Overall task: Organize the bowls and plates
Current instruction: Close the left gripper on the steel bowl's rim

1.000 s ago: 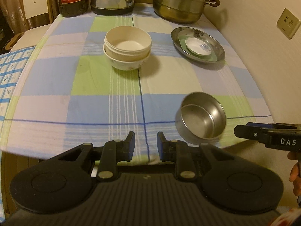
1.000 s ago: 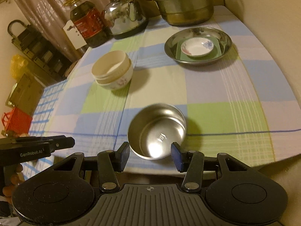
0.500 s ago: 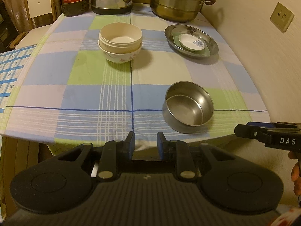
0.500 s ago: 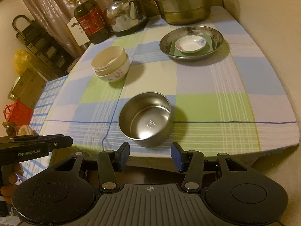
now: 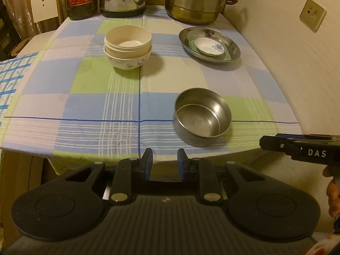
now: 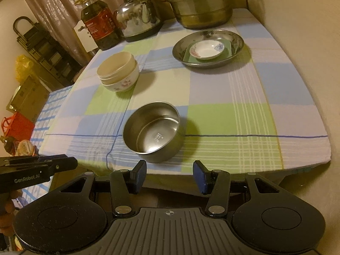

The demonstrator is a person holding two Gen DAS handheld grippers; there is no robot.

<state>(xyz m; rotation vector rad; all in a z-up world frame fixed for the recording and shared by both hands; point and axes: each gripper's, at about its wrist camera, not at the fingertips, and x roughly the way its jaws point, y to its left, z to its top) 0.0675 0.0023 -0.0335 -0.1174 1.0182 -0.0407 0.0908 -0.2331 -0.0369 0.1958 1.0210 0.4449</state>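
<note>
Right now both claws hang off the table's near edge, holding nothing: the left gripper (image 5: 164, 162) with its jaws slightly parted, the right gripper (image 6: 169, 175) spread wider. Mid-frame sits the steel bowl (image 6: 152, 131) on the checked cloth (image 6: 223, 97); 2 stacked bowls (image 5: 128, 46) stand upper left, and the steel plate (image 5: 232, 54) with a small dish (image 5: 209, 46) upper right.

The letters "DAS" stood in white on the black side of the right gripper (image 5: 301, 148), seen at the right edge of the left wrist view. "GenRobot.AI" stood in pale letters on the black side of the left gripper (image 6: 31, 170), at the left edge of the right wrist view. The red label on the oil bottle (image 6: 99, 24) and the stamp inside the steel bowl (image 6: 152, 131) were too blurred to read.
</note>
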